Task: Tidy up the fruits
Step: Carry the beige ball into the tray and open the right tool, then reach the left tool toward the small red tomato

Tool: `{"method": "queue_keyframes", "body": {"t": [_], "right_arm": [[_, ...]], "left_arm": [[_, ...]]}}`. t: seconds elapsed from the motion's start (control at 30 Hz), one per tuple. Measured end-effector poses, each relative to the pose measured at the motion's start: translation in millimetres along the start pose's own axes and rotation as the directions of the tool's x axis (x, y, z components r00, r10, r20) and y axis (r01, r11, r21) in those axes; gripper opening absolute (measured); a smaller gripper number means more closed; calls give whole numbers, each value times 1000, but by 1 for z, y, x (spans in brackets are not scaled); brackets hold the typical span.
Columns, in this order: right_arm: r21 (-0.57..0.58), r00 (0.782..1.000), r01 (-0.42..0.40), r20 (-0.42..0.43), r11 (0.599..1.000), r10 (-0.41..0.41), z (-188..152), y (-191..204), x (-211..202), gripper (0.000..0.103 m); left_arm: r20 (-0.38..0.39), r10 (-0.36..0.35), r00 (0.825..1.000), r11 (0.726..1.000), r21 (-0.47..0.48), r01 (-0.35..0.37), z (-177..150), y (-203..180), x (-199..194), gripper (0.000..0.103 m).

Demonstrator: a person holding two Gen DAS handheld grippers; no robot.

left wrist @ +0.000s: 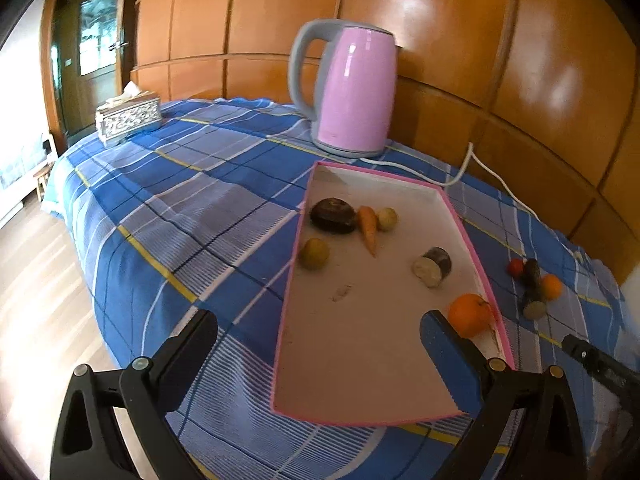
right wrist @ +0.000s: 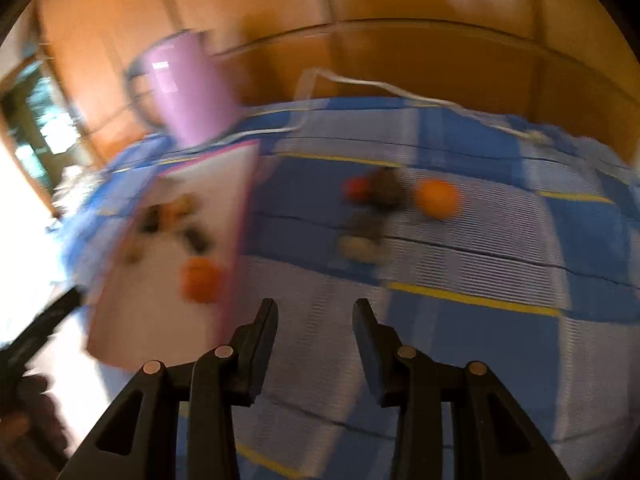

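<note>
- Fruits split between two spots: some inside the pink-rimmed tray [left wrist: 298, 264], the rest loose on the blue plaid cloth [left wrist: 192, 184] of the tabletop, to the tray's right.
- In the tray: dark round piece [left wrist: 333, 215] at the far left, touching a carrot [left wrist: 369, 229]; small pale fruit [left wrist: 387, 219] just beside the carrot; yellowish fruit [left wrist: 315, 253] near the left wall; cut dark-skinned chunk [left wrist: 433, 267] toward the right wall; orange [left wrist: 470, 315] against the right rim.
- Loose on the cloth: small red fruit [left wrist: 516, 267], long dark piece [left wrist: 533, 289] and second orange [left wrist: 551, 287], bunched together.
- Left tongs [left wrist: 320, 330] held low over the tray's near end, spread wide apart, nothing between them; right-hand pad just beside the tray orange.
- Right tongs [right wrist: 315, 312] over bare cloth right of the tray, pointing toward the loose group; apart, empty; view heavily blurred.
- Pink kettle [left wrist: 352, 88] behind the tray, white cord [left wrist: 460, 172] trailing right; patterned tissue box [left wrist: 128, 117] at the far left corner.
</note>
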State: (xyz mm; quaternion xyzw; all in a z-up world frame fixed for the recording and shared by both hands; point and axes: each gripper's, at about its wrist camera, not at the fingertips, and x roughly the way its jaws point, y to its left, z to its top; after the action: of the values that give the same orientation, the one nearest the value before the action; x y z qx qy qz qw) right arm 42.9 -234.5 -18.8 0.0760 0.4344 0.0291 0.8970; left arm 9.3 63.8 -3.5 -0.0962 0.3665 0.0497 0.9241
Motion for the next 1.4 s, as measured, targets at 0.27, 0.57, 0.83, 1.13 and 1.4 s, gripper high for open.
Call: {"method": "queue_keyframes", "body": {"t": [0.27,0.57,0.83,1.13,1.4], "right_arm": [[106,976,214,8,971,-216,-10,-59,-4,55],[176,956,287,11,942,-293,-24,-95,-7,56],[237,931,350,17,906,-364,-33,-121,-15,56],[277,917,380,13,883,-399,-38,-141,-15,56],[267,904,405,22,874,-426,-40,-149,-12,56]], "left_arm": [[-9,-42,999,998,55,43,-4,-19,-4,102],[-27,-83,996,991,104,85,-9,-35,-5,102],[-46,-150,988,975,157,155,-10,-52,-8,102],[-75,-239,968,943,222,250,4,-86,-12,99],[-135,-299,945,897,297,326,14,-137,-3,99]]}}
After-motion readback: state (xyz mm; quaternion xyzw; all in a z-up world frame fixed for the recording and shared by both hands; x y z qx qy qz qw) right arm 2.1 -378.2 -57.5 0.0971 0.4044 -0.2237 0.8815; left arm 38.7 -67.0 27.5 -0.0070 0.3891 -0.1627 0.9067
